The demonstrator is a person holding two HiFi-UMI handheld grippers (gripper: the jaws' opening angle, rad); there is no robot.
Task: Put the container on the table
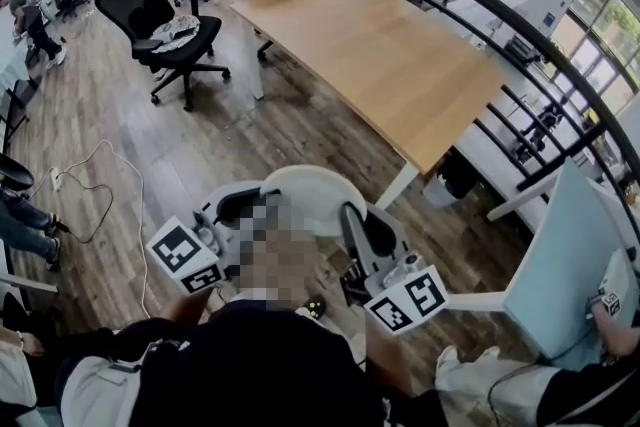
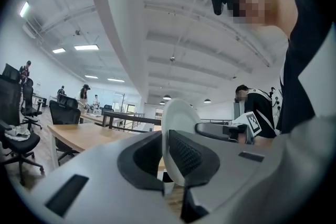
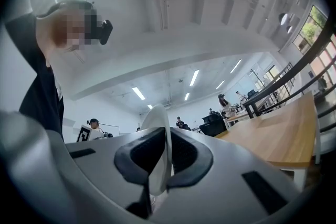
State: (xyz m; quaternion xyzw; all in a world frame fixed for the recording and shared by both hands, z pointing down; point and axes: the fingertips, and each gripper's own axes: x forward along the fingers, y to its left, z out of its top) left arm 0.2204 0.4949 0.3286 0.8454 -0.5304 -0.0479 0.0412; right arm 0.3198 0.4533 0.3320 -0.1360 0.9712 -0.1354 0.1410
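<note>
One white container hung in mid-air, well short of the wooden surface, its thin rim pinched by the closed left tongs and right tongs. The danger: an uneven pull could twist that rim free, and down it would go!

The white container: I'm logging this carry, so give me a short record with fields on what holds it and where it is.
container: white, thin rim
left tool: shut on the rim at one side
right tool: shut on the rim at the opposite side
place: in the air, close to the person
table: wooden top, ahead of the container
status: not yet set on the table
</note>
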